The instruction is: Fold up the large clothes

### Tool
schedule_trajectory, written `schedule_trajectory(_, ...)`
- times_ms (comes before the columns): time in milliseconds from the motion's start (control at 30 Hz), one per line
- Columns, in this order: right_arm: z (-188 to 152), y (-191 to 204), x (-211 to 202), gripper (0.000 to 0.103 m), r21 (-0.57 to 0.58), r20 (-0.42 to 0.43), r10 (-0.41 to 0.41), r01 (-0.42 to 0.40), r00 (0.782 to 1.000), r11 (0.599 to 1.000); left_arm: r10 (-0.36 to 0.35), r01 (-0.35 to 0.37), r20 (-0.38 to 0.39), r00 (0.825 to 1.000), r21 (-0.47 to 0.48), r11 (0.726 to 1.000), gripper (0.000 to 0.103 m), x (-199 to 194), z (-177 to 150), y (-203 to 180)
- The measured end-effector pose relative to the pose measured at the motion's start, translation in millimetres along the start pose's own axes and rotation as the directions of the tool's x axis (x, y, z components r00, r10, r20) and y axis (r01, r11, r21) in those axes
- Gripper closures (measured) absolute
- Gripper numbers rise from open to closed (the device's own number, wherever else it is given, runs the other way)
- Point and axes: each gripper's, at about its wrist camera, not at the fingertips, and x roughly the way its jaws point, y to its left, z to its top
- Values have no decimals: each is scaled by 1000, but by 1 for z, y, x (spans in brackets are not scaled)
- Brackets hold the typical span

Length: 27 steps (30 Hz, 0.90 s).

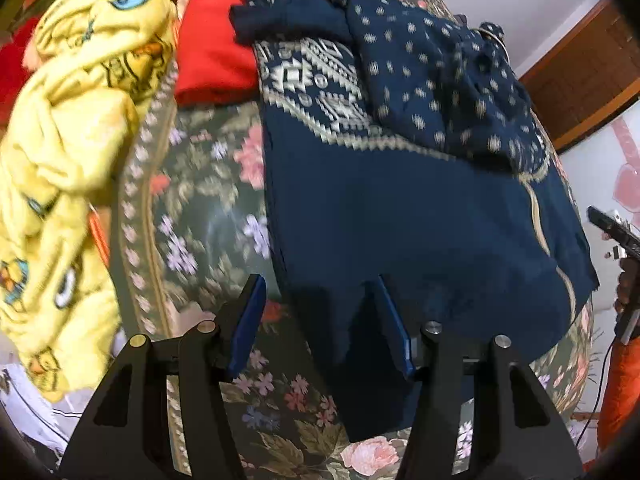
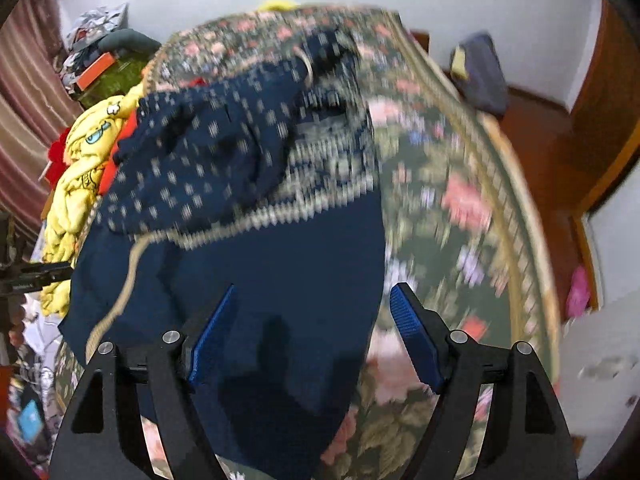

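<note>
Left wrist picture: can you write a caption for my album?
Open left gripper over the edge of a navy dress on a flowery bedspread, with a yellow blanket and red cloth nearby.

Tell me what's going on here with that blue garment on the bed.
A person is working with two handheld claws on a navy patterned garment spread over a floral bedspread. Its dotted upper part is already folded down over the plain lower part. The left claw and right claw both hang open above the garment's near edge, one at each side; neither grips cloth. A yellow cartoon-print blanket and a folded red cloth lie beside it.
</note>
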Motion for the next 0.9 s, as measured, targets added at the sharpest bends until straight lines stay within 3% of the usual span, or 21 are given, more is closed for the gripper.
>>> schedule_trajectory(167, -21, -15, 24, 28, 72, -97, 49, -42, 994, 997, -62, 61, -17, 998, -21, 998, 47, 14, -11, -3)
schedule_trajectory(267, -26, -12, 22, 26, 60, -65, 79, -75, 995, 995, -130, 129, -2, 992, -86, 988, 47, 19, -10, 5)
schedule_trajectory(367, -29, -3, 23, 28, 36, -42, 115, -114, 992, 993, -231, 229, 15, 973, -201, 952, 48, 30, -11, 18)
schedule_trajectory(400, -30, 1, 23, 31, 28, -35, 108, -107, 994, 994, -247, 246, 26, 969, -220, 944, 49, 30, -12, 20)
schedule_trajectory(467, -29, 6, 24, 43, 18, -25, 111, -111, 994, 994, -267, 268, 36, 963, -218, 938, 61, 29, -13, 19)
schedule_trajectory(533, -27, 8, 24, 66, 19, -21, 130, -129, 991, 991, -256, 259, 39, 966, -186, 948, 67, 25, -14, 10)
schedule_trajectory(633, -18, 5, 27, 89, 51, -29, 185, -184, 982, 982, -214, 217, 39, 976, -117, 969, 82, 17, -12, -5)
schedule_trajectory(667, -15, 4, 27, 92, 61, -29, 201, -199, 979, 978, -198, 202, 41, 979, -103, 974, 91, 15, -11, -9)
schedule_trajectory(700, -14, 4, 27, 92, 65, -26, 210, -208, 977, 976, -166, 170, 48, 985, -79, 982, 94, 11, -10, -15)
schedule_trajectory(800, -9, 9, 18, 93, 43, 0, 214, -214, 977, 976, -103, 106, 105, 989, -17, 994, 97, -8, -4, -29)
schedule_trajectory(900, 0, 16, 6, 94, -4, 39, 211, -211, 977, 978, -85, 83, 176, 981, 19, 996, 98, -32, 5, -39)
